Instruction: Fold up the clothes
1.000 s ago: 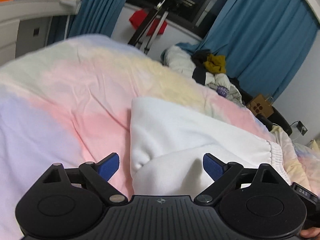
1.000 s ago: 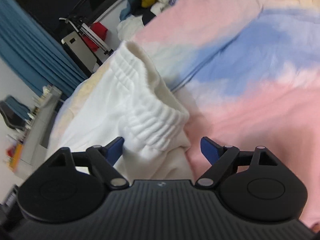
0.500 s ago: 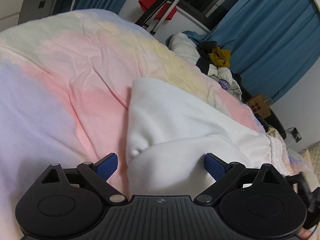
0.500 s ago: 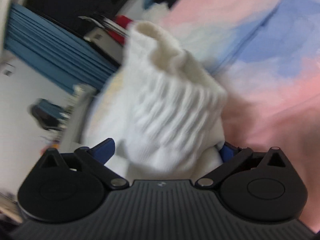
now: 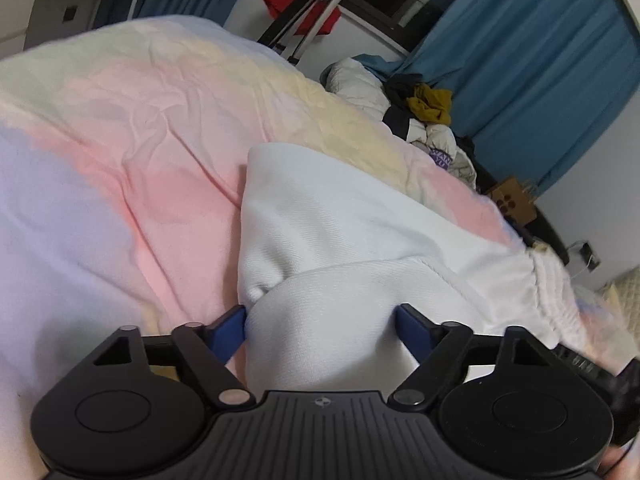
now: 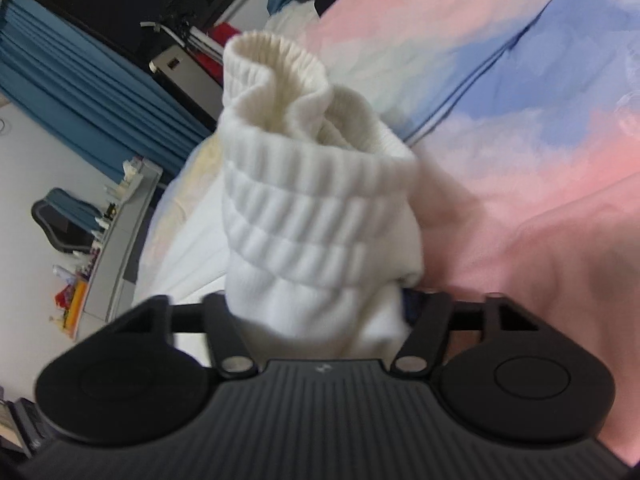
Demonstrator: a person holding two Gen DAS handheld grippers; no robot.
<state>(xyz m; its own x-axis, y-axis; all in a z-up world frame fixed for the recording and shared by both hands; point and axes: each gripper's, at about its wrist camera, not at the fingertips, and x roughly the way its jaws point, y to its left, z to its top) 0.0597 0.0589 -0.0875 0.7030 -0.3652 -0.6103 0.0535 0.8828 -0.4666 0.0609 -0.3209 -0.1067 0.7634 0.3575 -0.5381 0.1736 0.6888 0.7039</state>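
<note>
A white garment (image 5: pixel 332 236) with a ribbed elastic waistband (image 6: pixel 316 196) lies on a pastel pink, blue and yellow bedspread (image 5: pixel 132 128). My left gripper (image 5: pixel 320 326) has its blue pads against both sides of a fold of the white fabric. My right gripper (image 6: pixel 320 312) is closed around the bunched waistband, which stands up in front of the camera and hides the pads. The waistband end also shows at the right in the left wrist view (image 5: pixel 548 280).
A pile of other clothes (image 5: pixel 424 108) lies at the far end of the bed. Blue curtains (image 5: pixel 540 64) and a dark window are behind. A white desk with small items (image 6: pixel 112 232) and a chair stand beside the bed.
Both grippers closed in from wide open onto the white garment. The right one has gathered the waistband and raised it off the bed.
</note>
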